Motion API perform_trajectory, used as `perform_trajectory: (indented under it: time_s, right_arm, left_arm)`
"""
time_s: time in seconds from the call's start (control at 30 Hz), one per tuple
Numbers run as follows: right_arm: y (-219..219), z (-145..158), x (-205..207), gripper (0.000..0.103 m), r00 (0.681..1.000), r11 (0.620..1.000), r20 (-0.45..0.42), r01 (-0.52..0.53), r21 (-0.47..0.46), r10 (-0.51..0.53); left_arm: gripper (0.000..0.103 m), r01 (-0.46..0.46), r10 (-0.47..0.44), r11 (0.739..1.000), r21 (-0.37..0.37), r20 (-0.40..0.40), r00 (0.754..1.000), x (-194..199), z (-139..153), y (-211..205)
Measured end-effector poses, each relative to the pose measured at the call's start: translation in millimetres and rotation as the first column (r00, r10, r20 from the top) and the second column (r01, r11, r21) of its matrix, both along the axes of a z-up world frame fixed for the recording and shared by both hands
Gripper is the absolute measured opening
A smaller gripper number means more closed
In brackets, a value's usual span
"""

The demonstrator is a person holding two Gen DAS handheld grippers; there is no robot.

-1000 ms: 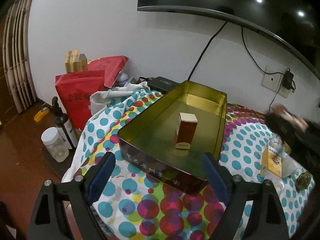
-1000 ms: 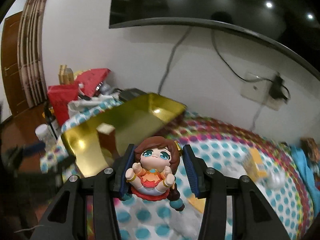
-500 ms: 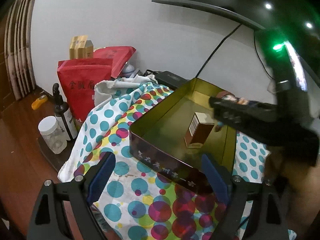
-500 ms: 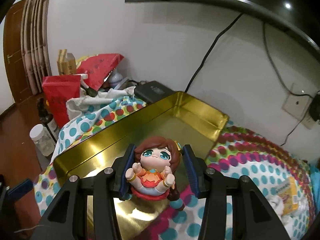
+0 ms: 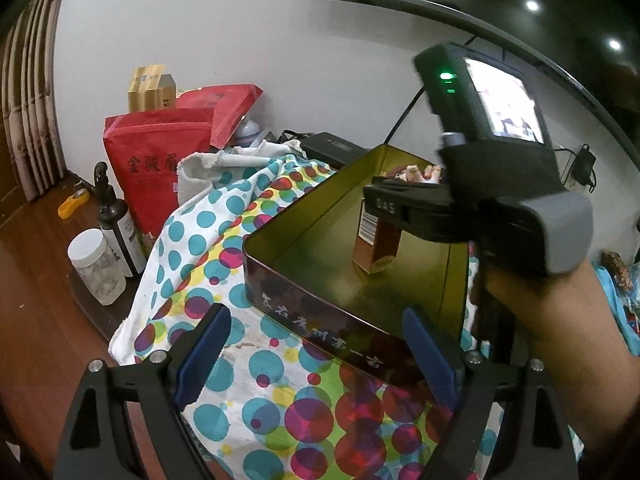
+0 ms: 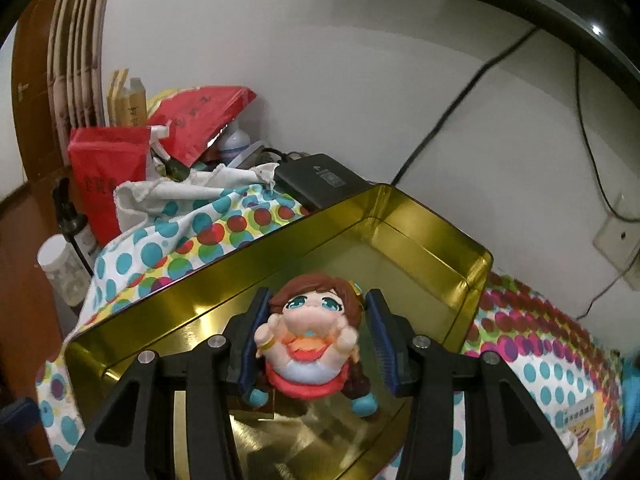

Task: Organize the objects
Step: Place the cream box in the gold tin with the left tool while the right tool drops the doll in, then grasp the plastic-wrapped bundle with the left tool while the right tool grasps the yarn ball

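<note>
While the right wrist view fills its lower centre with the doll (image 6: 310,336), its brown hair and big teal eyes clamped between the blue pads of the right gripper (image 6: 316,340) above the shiny floor of the gold tin (image 6: 436,236), the left wrist view shows that gripper (image 5: 404,194) from the side, at centre right, reaching over the tin (image 5: 320,320) with a person's hand (image 5: 560,312) on its grip and only the doll's pale fists peeking out. Only the left view shows the small brown box (image 5: 376,240) standing upright in the tin, a barcode on its side, and pale characters along the tin's dark outer wall. At the bottom of the frame the left gripper (image 5: 316,354) hangs wide apart, holding nothing, over the polka-dot cloth (image 5: 208,248). Gold characters mark the red bag (image 5: 156,160) at upper left.
</note>
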State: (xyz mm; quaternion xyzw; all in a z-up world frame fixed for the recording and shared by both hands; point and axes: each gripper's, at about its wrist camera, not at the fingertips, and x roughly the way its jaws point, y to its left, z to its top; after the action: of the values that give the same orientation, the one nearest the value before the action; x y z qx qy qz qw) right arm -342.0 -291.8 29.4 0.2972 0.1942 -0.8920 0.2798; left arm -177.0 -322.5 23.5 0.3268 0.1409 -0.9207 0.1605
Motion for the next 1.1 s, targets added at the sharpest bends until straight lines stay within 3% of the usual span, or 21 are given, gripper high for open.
perform_trajectory:
  time_s: [0.33,0.53,0.67,0.9,1.1]
  right_arm:
    - [9.5,22.5,-8.4,0.051,0.999,0.999,-0.031,0.028,-0.046,-0.030]
    - [39.1,34.8,-1.0,0.055,0.995,0.994,-0.041,0.082,-0.076,-0.086]
    - [84.2,39.9,17.9,0.070,0.991,0.991,-0.072,0.106,-0.079,-0.111]
    - [192.2,33.5,54.7,0.071,0.977,0.982,-0.099,0.183,-0.051,-0.187]
    - [294.3,16.5,81.1,0.071,0.948,0.952,-0.095,0.301,-0.051,-0.305]
  left_arm:
    - [0.090,-0.010,0.011,1.000,0.017,-0.010,1.000,0.1,1.2,-4.9]
    - [0.090,-0.012,0.012,1.000,0.001,-0.029,1.000,2.5,8.0,-1.3]
    - [0.090,0.003,-0.004,1.000,-0.023,-0.049,0.999,3.3,13.8,8.1]
    - [0.090,0.102,-0.107,0.992,-0.068,-0.087,0.990,2.7,19.6,57.9]
    - [0.090,0.291,-0.295,0.954,-0.067,-0.067,0.953,-1.2,5.3,129.4]
